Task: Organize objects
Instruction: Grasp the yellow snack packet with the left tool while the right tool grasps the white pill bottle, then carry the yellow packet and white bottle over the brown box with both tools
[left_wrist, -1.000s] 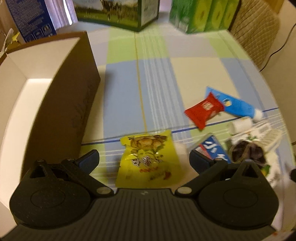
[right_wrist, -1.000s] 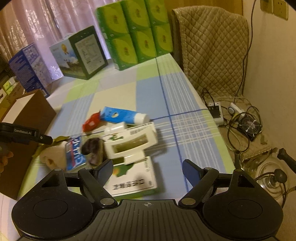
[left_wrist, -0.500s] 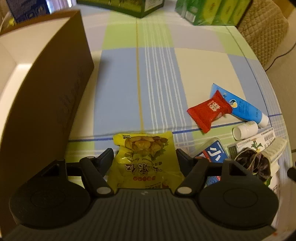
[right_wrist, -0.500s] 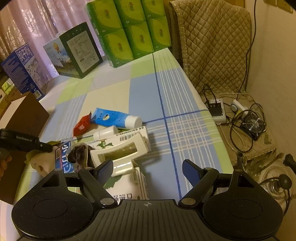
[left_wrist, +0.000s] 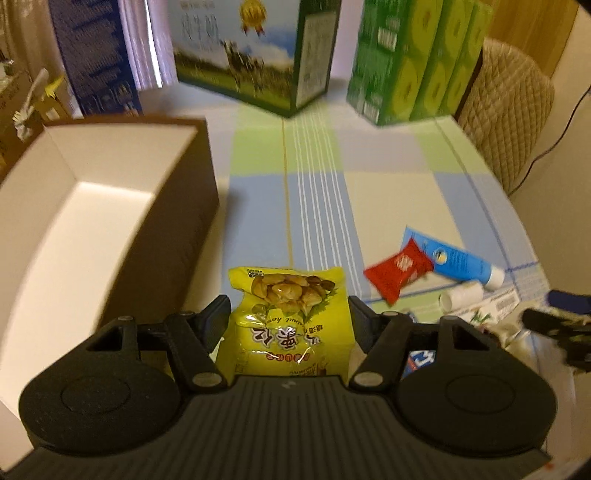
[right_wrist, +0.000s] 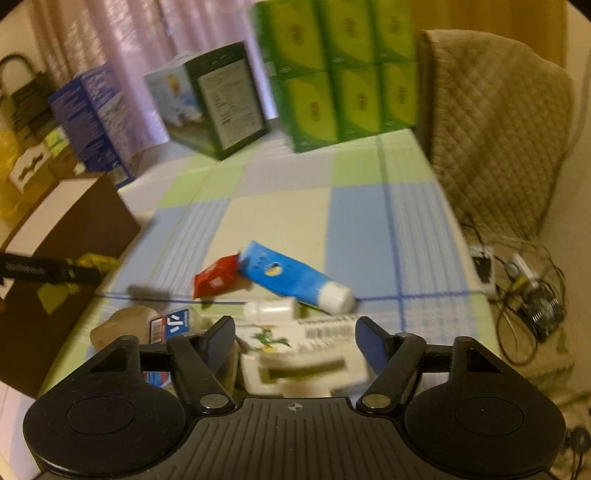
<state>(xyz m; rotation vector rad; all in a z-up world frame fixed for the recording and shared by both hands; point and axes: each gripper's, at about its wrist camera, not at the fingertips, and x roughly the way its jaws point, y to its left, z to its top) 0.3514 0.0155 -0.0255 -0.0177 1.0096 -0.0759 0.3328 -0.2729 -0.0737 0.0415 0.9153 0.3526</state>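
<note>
My left gripper (left_wrist: 289, 317) is shut on a yellow snack bag (left_wrist: 291, 306), which hangs a little above the checked tablecloth beside an open brown box (left_wrist: 177, 229) with a white inside. In the right wrist view the same bag (right_wrist: 98, 260) shows next to that box (right_wrist: 92, 221). My right gripper (right_wrist: 297, 339) has its jaws against both sides of a white carton (right_wrist: 306, 365) in the pile. A red packet (right_wrist: 216, 278), a blue tube (right_wrist: 291, 277), a small white bottle (right_wrist: 271, 310) and a blue-and-white pack (right_wrist: 171, 325) lie just beyond.
Green tissue packs (left_wrist: 417, 62), a milk carton box (left_wrist: 255, 55) and a blue box (left_wrist: 96, 59) stand along the table's far edge. A quilted chair (right_wrist: 495, 140) is at the far right corner. Cables and a power strip (right_wrist: 517, 273) lie on the floor right of the table.
The left jaws closed on the yellow bag and lifted it off the cloth. The right gripper moved forward over the pile and its jaws narrowed around the white carton.
</note>
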